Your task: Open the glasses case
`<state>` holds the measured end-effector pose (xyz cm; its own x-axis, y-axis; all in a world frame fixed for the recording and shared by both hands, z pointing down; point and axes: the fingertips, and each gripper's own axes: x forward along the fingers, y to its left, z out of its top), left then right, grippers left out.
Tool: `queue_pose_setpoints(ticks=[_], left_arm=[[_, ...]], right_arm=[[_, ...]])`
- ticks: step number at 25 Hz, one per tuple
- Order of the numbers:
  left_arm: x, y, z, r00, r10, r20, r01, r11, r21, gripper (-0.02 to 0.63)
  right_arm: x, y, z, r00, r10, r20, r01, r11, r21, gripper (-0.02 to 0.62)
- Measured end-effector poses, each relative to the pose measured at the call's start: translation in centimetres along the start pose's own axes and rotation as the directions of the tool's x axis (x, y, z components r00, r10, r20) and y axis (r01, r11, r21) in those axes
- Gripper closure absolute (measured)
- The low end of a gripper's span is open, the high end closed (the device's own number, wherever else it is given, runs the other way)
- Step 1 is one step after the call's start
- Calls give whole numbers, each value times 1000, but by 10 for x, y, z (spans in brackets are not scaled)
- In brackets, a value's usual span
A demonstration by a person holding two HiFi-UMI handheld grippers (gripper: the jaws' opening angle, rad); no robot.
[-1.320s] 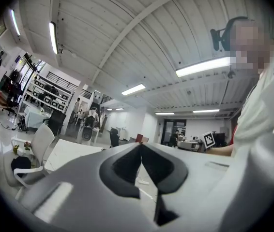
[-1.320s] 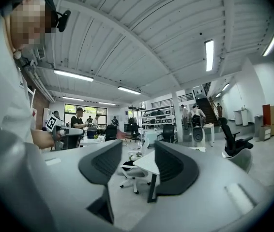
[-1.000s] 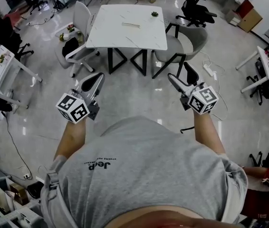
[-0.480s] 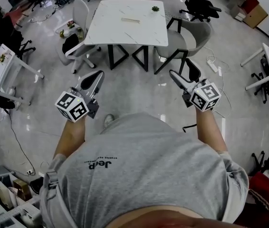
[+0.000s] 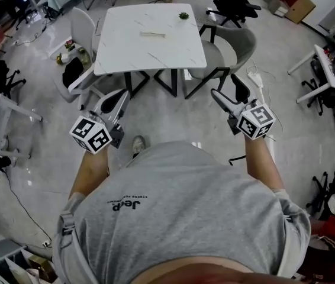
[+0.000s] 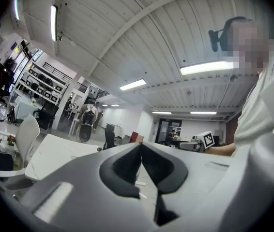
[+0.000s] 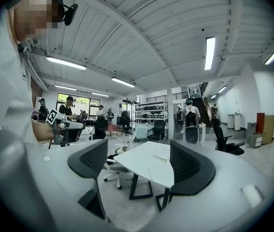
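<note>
A flat, pale, oblong thing, perhaps the glasses case [image 5: 152, 35], lies on the white marble-look table [image 5: 126, 46] far ahead; it is too small to tell for sure. In the right gripper view it shows as a thin strip [image 7: 160, 157] on that table [image 7: 146, 168]. My left gripper [image 5: 119, 97] hangs over the floor short of the table, jaws pressed together on nothing [image 6: 140, 146]. At the right, my right gripper [image 5: 226, 93] is also held over the floor, with a wide gap between its jaws [image 7: 139, 153].
A small potted plant [image 5: 183, 16] stands at the table's far edge. A white chair [image 5: 80, 31] is at its left, a grey chair [image 5: 238, 46] at its right, a black office chair [image 5: 229, 5] beyond. A power strip [image 5: 256, 78] lies on the floor; desks line both sides.
The table has shifted left and a little nearer in the head view as the person walks. A shoe now shows below the left gripper. Both grippers keep their pose.
</note>
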<state>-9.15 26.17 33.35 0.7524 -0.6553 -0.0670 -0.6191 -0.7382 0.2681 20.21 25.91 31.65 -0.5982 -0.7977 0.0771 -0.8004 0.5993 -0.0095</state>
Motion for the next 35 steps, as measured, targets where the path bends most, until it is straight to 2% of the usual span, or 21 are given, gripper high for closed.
queue_pose_setpoints(ticks=[7,11,16,26,30,35], left_arm=[[40,131,50,995,-102,-6,102,995,-3,548],[47,204,77,994,-105,-1,105,994,1,548],[58,264,87,994,-105,-5,105,994,-20,548],[95,332,94,996,-82,-30,81,996,-49,548],[125,341,81,997,-64,-49,61,997,-57,548],[176,346,69,997,-9,-73,7,999,-35,548]], right_arm=[[119,-8,32,995,-97,21,97,995,8,215],[190,-5,38,995,-100,15,100,995,10,215],[253,-17,43,994,-107,4,107,994,20,215],[327,-54,36,996,-79,-43,81,996,47,215],[342,-88,24,997,-60,-43,62,996,67,215],[366,-150,5,1000,4,-26,-1,994,106,216]])
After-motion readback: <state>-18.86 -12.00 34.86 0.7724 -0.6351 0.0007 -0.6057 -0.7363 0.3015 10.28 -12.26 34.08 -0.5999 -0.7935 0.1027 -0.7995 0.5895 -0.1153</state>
